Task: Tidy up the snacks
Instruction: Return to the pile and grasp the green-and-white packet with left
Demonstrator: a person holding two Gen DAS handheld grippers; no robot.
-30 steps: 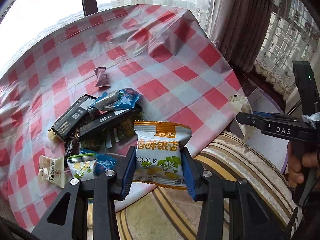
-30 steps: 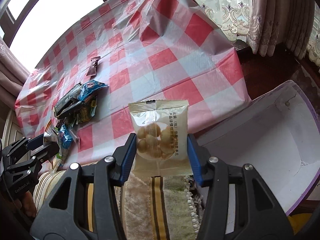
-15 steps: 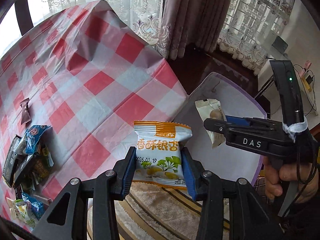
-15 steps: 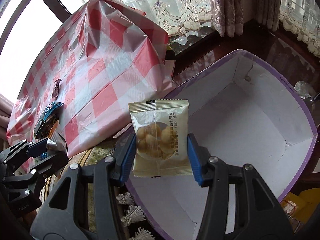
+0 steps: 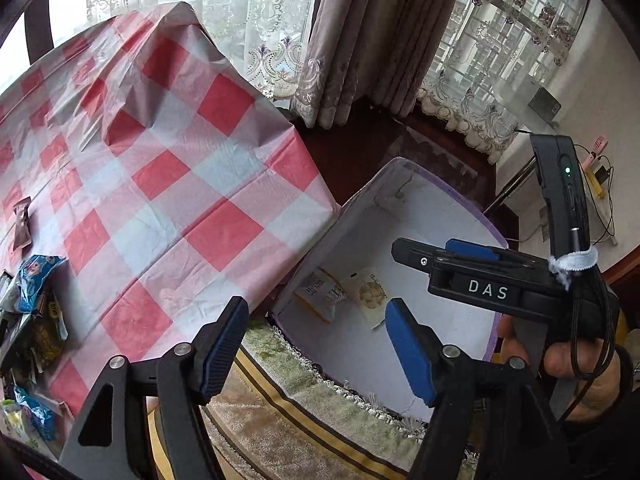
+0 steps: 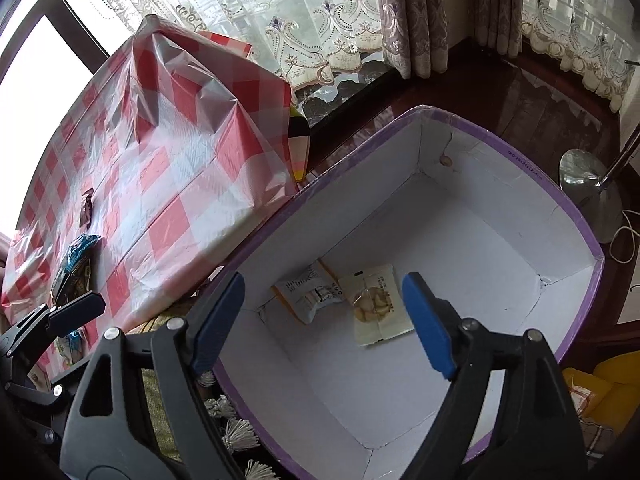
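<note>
A white box with a purple rim [image 6: 576,216] [image 5: 464,200] stands beside the checked table. Two snack packets lie on its floor: an orange-and-white one [image 6: 308,294] [image 5: 320,294] face down, and a clear one with round balls [image 6: 376,304] [image 5: 370,294]. My left gripper [image 5: 316,344] is open and empty above the box's near edge. My right gripper [image 6: 324,316] is open and empty above the box; it also shows in the left wrist view [image 5: 452,256]. A pile of snacks [image 5: 32,312] [image 6: 74,268] lies on the table at the left.
A red-and-white checked tablecloth [image 5: 160,184] covers the table. A small brown packet [image 5: 21,228] lies apart from the pile. A striped fringed cushion [image 5: 280,432] lies under the grippers. Curtains [image 5: 360,40] and a lamp base [image 6: 588,180] stand behind the box.
Both grippers have opened and let go of their packets, which now lie on the box floor. Both views swung right from the table to the box.
</note>
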